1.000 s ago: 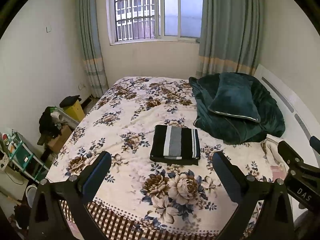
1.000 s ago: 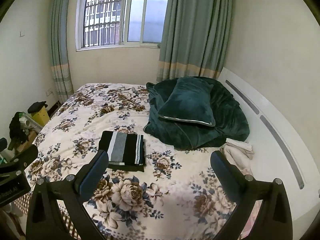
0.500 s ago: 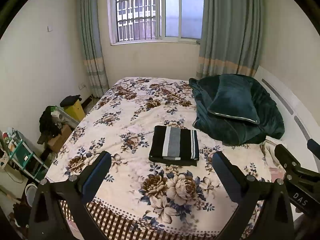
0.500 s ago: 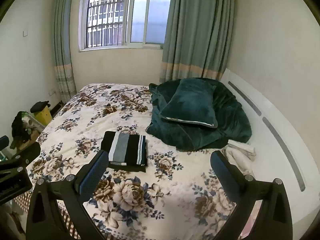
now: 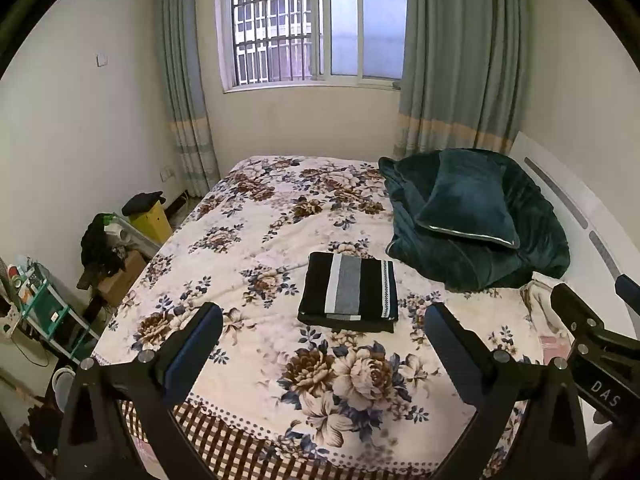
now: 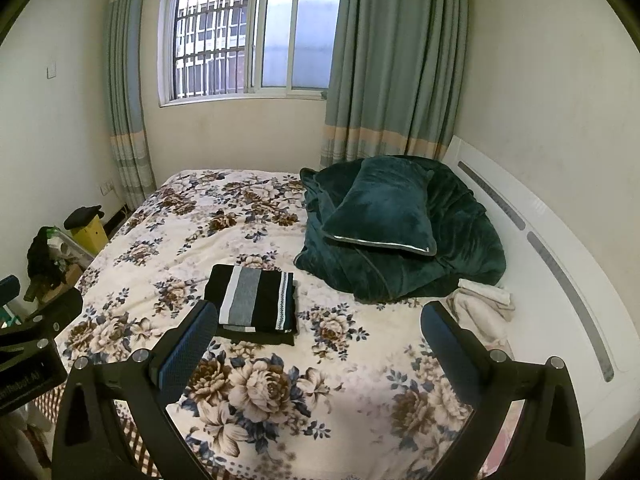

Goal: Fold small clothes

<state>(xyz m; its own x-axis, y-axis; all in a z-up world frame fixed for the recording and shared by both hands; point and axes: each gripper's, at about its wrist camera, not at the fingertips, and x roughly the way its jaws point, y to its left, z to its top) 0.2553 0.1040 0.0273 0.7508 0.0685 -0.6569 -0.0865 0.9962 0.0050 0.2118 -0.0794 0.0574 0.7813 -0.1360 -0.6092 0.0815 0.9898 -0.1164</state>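
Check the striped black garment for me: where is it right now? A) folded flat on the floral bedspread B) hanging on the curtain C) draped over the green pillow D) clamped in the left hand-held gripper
A: the striped black garment lies folded on the floral bedspread, both hand-held grippers open and clear of it.

- A home bedroom: a bed [image 5: 260,216] under a floral cover, with a white headboard [image 6: 532,240].
- Dark green pillow [image 5: 466,200] on a matching blanket [image 6: 460,248].
- Barred window [image 5: 316,24] with curtains [image 6: 396,60].

"DAS" stands in white letters on the right gripper [image 5: 604,354] body, at four o'clock in the left view. The lettering on the left gripper [image 6: 34,354] body is partly cut off and unclear.
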